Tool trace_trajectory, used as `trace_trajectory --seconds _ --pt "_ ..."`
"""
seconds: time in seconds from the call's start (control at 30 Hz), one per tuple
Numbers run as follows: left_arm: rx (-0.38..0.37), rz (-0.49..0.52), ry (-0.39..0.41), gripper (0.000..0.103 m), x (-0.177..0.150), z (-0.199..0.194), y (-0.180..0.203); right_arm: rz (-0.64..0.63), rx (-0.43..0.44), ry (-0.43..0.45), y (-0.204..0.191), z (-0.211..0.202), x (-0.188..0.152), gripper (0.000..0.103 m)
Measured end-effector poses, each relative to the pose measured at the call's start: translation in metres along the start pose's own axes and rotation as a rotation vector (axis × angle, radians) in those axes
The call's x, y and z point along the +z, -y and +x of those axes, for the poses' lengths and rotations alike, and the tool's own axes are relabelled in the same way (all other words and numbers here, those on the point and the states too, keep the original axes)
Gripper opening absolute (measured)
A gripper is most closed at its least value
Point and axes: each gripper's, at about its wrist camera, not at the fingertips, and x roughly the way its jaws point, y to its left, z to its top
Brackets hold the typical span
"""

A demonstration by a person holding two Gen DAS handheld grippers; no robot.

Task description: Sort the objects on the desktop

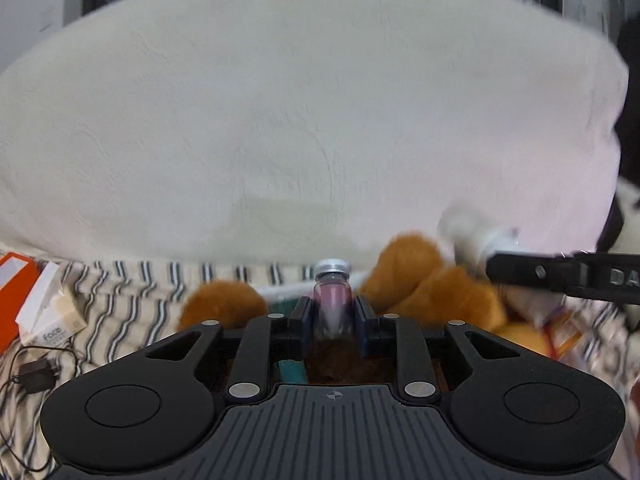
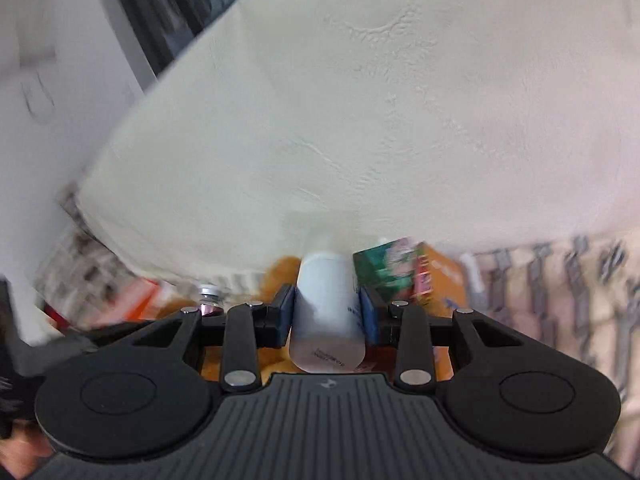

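glass vial (image 1: 333,300) with pink contents is clamped in the left gripper (image 1: 333,312), centre-bottom of the left wrist view, just above brown plush (image 1: 420,280). right gripper (image 2: 327,312) is closed on a white plastic bottle (image 2: 326,312), centre-bottom of its own view. risks: vial is smooth and held low on its body, so it could slip or tip out; the two grippers sit close, so a clash is possible. frames are motion-blurred, grip depth on the bottle is probably shallow but hard to confirm.
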Motion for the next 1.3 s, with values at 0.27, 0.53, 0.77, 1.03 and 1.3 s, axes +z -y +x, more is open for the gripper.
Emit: trace_trajectory --seconds 0.27,0.53,0.77,1.03,1.3 --pt "-0.052 -0.049 -0.052 0.049 0.005 0.002 -0.015 -0.014 0.032 0.013 0.013 -0.011 -0.002 0.060" --pt "-0.058 -0.120 0.043 0.072 0.001 -0.026 -0.027 0.038 0.067 0.069 0.024 -0.040 0.002 0.063" --pt "-0.011 -0.122 0.245 0.102 -0.021 -0.081 -0.002 0.112 0.129 0.141 0.033 -0.069 -0.003 0.073" --pt "-0.015 -0.171 0.246 0.103 -0.066 -0.104 0.044 -0.046 -0.054 0.228 0.021 -0.103 -0.046 0.098" --pt "-0.052 -0.310 0.112 0.103 -0.104 -0.095 0.037 -0.109 -0.209 0.167 0.000 -0.107 -0.085 0.103"
